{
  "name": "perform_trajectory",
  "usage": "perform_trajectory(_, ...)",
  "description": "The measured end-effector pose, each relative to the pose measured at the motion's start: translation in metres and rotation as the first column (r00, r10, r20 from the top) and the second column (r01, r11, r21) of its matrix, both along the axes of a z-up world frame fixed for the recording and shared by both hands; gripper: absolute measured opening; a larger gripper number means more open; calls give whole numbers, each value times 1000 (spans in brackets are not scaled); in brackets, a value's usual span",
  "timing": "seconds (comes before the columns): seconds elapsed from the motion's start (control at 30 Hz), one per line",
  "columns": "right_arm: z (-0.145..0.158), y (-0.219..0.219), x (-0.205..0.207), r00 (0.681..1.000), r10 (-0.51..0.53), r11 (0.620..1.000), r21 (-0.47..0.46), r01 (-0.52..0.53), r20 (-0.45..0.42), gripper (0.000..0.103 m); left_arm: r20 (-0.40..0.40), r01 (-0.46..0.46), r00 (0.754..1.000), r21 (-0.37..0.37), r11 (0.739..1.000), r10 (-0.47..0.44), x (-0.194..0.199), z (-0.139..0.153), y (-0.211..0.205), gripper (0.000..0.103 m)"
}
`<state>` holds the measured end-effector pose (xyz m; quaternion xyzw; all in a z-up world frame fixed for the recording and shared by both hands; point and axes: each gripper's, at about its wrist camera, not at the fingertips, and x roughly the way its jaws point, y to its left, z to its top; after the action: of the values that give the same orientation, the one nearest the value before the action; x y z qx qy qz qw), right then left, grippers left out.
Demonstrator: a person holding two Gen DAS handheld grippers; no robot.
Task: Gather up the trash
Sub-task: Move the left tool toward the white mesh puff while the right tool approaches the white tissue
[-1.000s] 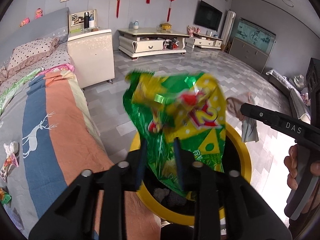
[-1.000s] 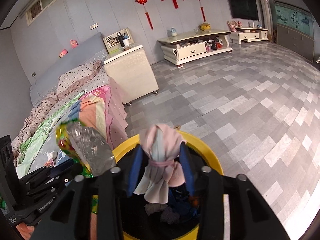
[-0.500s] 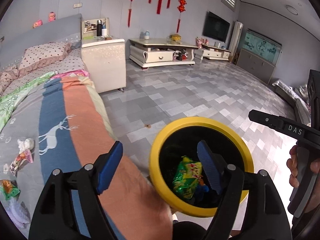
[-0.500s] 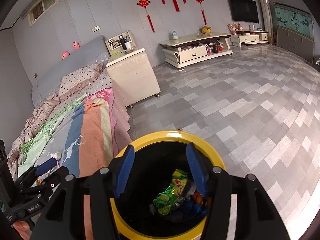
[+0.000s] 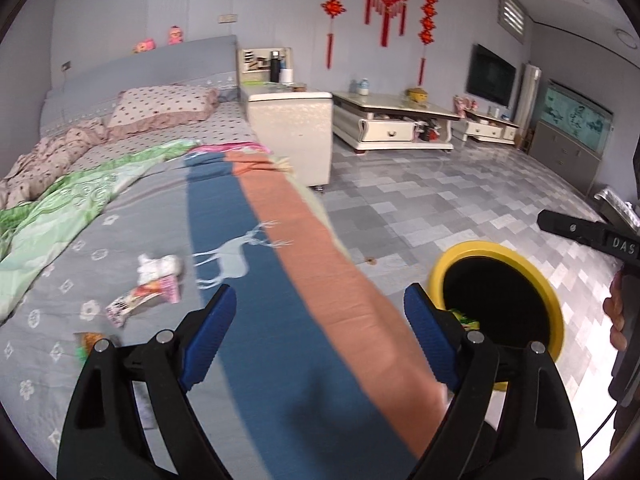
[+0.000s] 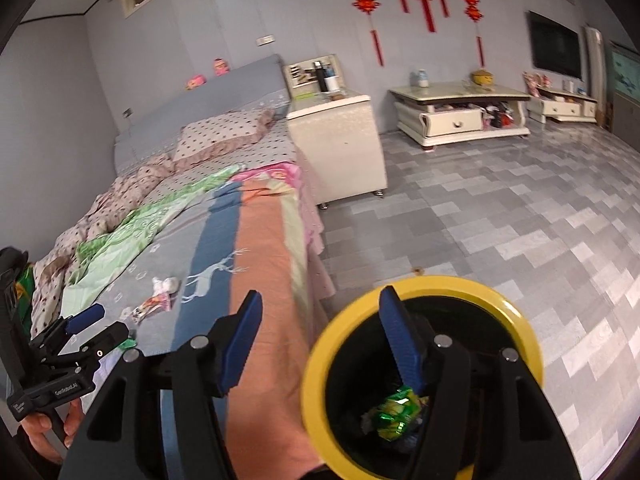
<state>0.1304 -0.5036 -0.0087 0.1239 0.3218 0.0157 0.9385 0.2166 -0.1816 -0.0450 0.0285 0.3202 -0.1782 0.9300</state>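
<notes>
A yellow-rimmed bin (image 6: 520, 312) with a black inside is standing on the tiled floor (image 6: 520, 220) just beside the bed (image 5: 280, 240). A crumpled green wrapper (image 6: 396, 414) is lying at its bottom. More trash is lying on the grey bedspread: a white tissue wad (image 5: 158, 266) and, touching it at its 7 o'clock, a pink wrapper (image 5: 140, 300). The left tongs (image 5: 320, 336) are opening wide over the bed, holding nothing. The right tongs (image 6: 320, 340) are opening too, empty, with the right-side finger (image 6: 400, 344) hanging over the bin's mouth.
</notes>
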Motion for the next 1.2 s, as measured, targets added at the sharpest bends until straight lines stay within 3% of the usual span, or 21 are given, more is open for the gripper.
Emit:
perform_trajectory(0.23,10,66,33,992,129,991,-19,-129,11,58,-21,-134,991,19,991,135,-3,-12,92,82)
perform_trajectory(0.57,2,150,93,966,255,965,-44,-257,-35,58,-92,-293,951,25,956,294,-12,-45,200,82)
perform_trajectory(0.93,-42,236,165,909,394,912,-62,-405,-138,58,-184,-351,919,19,936,348,-6,-95,242,82)
perform_trajectory(1.2,-89,291,226,865,454,882,-34,-471,-212,58,-259,-351,909,-47,935,328,8,-130,246,82)
